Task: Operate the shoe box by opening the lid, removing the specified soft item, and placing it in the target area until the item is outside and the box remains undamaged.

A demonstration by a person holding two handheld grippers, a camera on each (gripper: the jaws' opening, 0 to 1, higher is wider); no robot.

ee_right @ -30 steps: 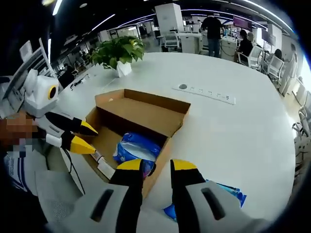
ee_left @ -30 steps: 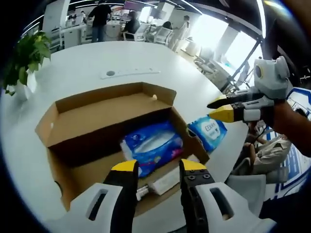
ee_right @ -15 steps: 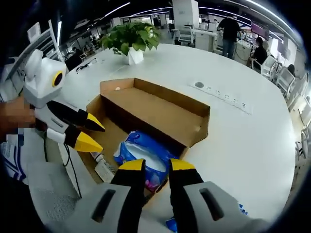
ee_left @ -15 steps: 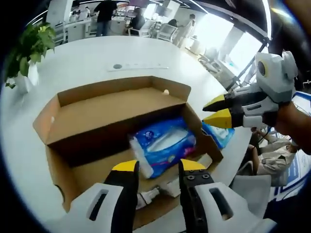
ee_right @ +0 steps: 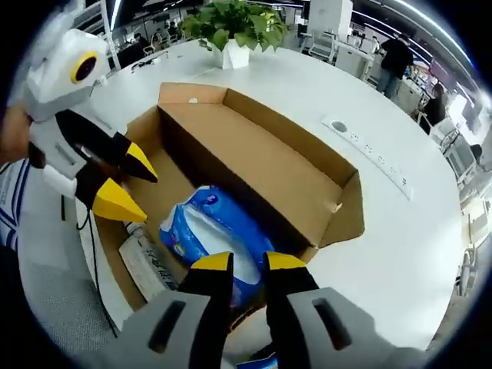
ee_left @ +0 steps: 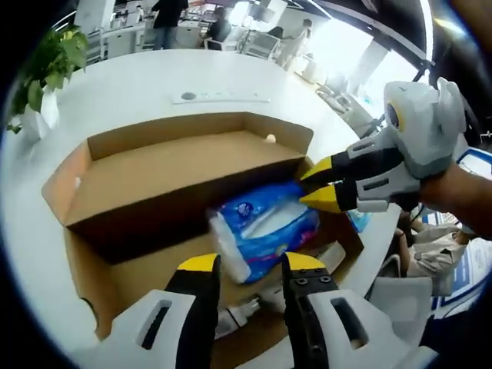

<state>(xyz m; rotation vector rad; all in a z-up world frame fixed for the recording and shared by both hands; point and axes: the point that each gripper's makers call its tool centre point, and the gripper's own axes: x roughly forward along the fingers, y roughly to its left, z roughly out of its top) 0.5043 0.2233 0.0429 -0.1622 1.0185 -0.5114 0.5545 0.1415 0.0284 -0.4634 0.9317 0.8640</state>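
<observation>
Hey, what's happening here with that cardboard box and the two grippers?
A person holding a gripper in each hand is working at an open cardboard shoe box on a white table, its lid already folded back. A blue soft pack lies inside. The right gripper reaches over the box edge, its yellow-tipped fingers open right by the pack's end. The left gripper hovers open above the box's near side. Nothing is gripped yet, and the pack is not out yet.

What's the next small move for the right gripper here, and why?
Probably lower the right gripper a little and close on the blue tissue pack: the shoe box lies open, the jaws are open just above the pack, nothing gripped.
</observation>
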